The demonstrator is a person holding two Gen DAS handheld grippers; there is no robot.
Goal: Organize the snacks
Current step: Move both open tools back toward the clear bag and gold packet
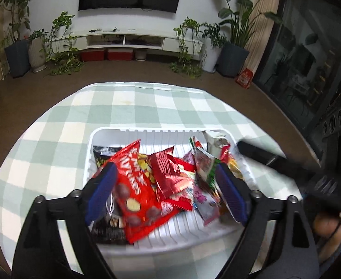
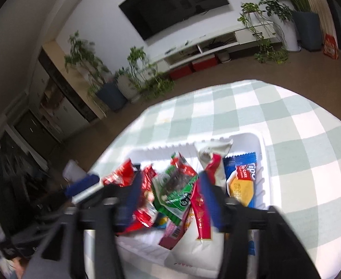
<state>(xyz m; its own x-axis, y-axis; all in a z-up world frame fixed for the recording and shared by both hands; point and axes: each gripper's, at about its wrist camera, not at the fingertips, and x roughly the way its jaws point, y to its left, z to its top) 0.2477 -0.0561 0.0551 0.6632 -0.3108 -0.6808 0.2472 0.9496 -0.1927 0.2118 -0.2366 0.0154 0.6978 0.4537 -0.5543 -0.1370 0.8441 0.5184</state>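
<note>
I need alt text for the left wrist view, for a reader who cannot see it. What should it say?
The open left gripper hangs over a white basket heaped with snack packets, a large red chocolate bag lying between its blue pads without being pressed. The basket stands on a green-and-white checked tablecloth; the right gripper reaches in from the right.
</note>
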